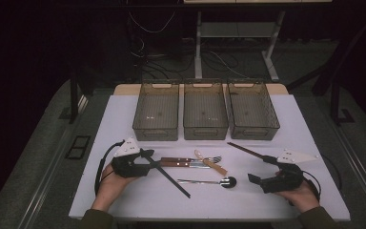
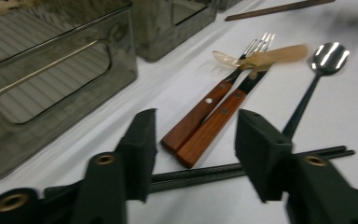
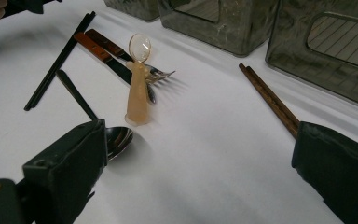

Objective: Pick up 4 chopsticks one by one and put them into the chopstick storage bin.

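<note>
1. Two hands are resting at the near table edge in the high view, each holding a gripper; the left gripper is sitting at the left, the right gripper at the right.
2. Black chopsticks are lying between and just beyond the left gripper's parted jaws; the pads are not pressing on them.
3. Wooden-handled forks are lying side by side just past those chopsticks, with a pale plastic spoon across their tines and a metal spoon beside them.
4. Brown chopsticks are lying close by one jaw of the right gripper; its jaws are standing wide apart, gripping nothing.
5. Three smoky plastic bins are standing in a row behind the cutlery on the white table.
</note>
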